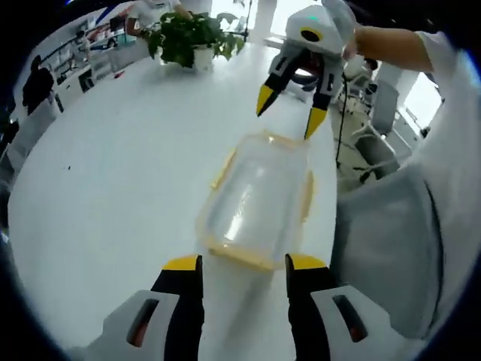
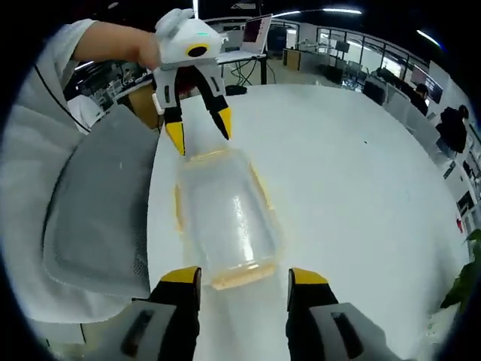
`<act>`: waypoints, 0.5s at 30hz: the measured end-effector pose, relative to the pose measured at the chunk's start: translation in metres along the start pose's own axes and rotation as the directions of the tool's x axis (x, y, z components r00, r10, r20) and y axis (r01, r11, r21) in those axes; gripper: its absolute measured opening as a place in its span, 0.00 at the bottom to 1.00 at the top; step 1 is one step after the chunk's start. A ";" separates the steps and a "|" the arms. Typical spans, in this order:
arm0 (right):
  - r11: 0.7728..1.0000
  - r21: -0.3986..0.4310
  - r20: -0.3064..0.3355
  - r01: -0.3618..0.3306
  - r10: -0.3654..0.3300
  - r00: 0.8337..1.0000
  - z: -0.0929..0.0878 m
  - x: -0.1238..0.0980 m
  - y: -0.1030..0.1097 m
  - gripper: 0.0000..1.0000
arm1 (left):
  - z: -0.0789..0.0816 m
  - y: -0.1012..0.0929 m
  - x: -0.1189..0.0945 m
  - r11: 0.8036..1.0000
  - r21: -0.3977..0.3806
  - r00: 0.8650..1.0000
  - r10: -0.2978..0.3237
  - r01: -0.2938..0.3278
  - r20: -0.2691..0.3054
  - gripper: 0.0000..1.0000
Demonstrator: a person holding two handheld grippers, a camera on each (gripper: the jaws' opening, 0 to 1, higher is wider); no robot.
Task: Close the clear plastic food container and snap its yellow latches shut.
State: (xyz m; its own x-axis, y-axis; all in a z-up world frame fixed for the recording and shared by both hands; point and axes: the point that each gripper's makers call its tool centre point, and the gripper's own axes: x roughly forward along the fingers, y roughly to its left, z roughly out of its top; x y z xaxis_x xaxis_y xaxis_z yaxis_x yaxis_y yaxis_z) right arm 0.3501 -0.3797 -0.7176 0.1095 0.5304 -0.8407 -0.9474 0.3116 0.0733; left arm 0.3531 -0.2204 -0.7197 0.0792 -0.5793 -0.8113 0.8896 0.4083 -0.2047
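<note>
A clear plastic food container (image 1: 255, 201) with yellow latches along its rim lies on the white table (image 1: 113, 165), its lid on top. My left gripper (image 1: 243, 265) stands open at its near short end, jaws apart and holding nothing. At the far short end my right gripper (image 1: 287, 116) hovers open, yellow tips just above the rim. In the right gripper view the container (image 2: 227, 218) lies ahead of my open right gripper (image 2: 244, 278), and the left gripper (image 2: 199, 128) stands open over its far end.
A potted plant (image 1: 192, 37) stands at the far side of the table. The table edge runs close along the container, with a grey chair (image 2: 98, 218) and the person's white sleeve (image 2: 30, 150) beside it. Office desks and people are in the background.
</note>
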 end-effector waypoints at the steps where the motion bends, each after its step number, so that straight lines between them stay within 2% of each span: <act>1: 1.000 0.023 -0.002 0.016 -0.016 1.000 -0.001 0.001 -0.001 0.43 | 0.001 0.000 0.000 1.000 -0.031 1.000 -0.002 0.003 0.012 0.42; 3: 0.997 0.068 0.009 0.029 -0.030 1.000 0.001 0.001 -0.002 0.42 | 0.001 0.002 0.001 0.994 -0.109 1.000 0.005 -0.001 0.030 0.43; 4: 0.992 0.118 0.000 0.053 -0.053 0.999 -0.001 0.002 -0.005 0.41 | -0.001 0.005 0.001 0.988 -0.154 0.999 0.019 -0.015 0.029 0.42; 6: 0.979 0.197 0.034 0.043 -0.050 0.998 0.004 0.003 -0.004 0.40 | -0.001 0.005 0.002 0.980 -0.198 0.999 0.021 -0.011 0.046 0.42; 7: 0.970 0.237 0.012 0.055 -0.060 0.998 0.000 0.003 -0.005 0.39 | -0.001 0.005 0.002 0.976 -0.219 0.998 0.021 -0.009 0.055 0.40; 9: 0.960 0.276 0.028 0.055 -0.066 0.997 0.002 0.004 -0.005 0.39 | -0.001 0.007 0.002 0.968 -0.250 0.997 0.028 -0.011 0.066 0.41; 10: 0.950 0.309 0.014 0.053 -0.060 0.998 0.000 0.005 -0.004 0.39 | -0.001 0.008 0.003 0.963 -0.269 0.997 0.033 -0.013 0.069 0.42; 12: 0.928 0.369 0.030 0.050 -0.065 0.997 0.002 0.006 -0.004 0.39 | -0.003 0.009 0.005 0.950 -0.313 0.997 0.034 -0.009 0.075 0.41; 13: 0.911 0.408 0.022 0.055 -0.070 0.997 0.001 0.006 -0.005 0.39 | -0.003 0.008 0.006 0.943 -0.333 0.996 0.033 -0.005 0.079 0.41; 15: 0.879 0.469 0.025 0.090 -0.115 0.993 0.001 0.006 -0.012 0.37 | -0.004 0.007 0.008 0.928 -0.374 0.996 0.034 -0.001 0.081 0.41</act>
State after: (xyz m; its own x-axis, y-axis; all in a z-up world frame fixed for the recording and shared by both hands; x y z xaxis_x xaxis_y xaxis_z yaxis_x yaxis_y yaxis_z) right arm 0.3620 -0.3797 -0.7232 0.2251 0.5104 -0.8299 -0.6814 0.6913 0.2403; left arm 0.3579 -0.2196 -0.7298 0.1450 -0.6203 -0.7709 0.6569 0.6430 -0.3938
